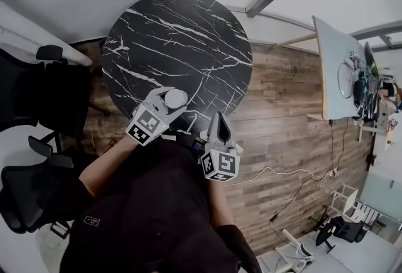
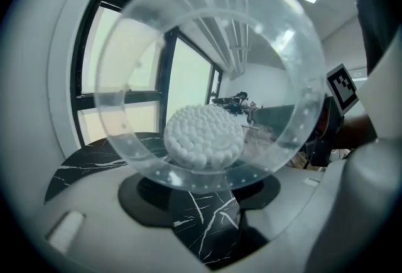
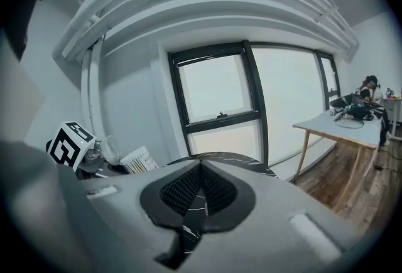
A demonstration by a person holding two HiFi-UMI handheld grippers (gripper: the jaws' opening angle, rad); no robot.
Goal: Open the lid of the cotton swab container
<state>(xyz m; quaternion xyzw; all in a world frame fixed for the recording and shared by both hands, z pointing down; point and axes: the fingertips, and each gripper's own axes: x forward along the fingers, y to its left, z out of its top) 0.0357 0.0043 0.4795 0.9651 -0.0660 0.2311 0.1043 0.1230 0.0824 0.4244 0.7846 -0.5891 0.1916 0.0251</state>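
- Cotton swab container [image 1: 175, 99], clear and round: clamped between the wide-set jaws of the left gripper [image 1: 165, 104], over the 6 o'clock rim of the marble table [image 1: 176, 33].
- Contents: cotton swabs [image 2: 203, 135], packed, seen end-on.
- Right gripper [image 1: 219, 120]: jaws closed on nothing, at the table's 5 o'clock rim.

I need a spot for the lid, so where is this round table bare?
The marble table is bare over its far half and both sides. Crowded only at the near edge, where the left hand-held gripper holds the cotton swab container and the shut right hand-held gripper sits beside it.
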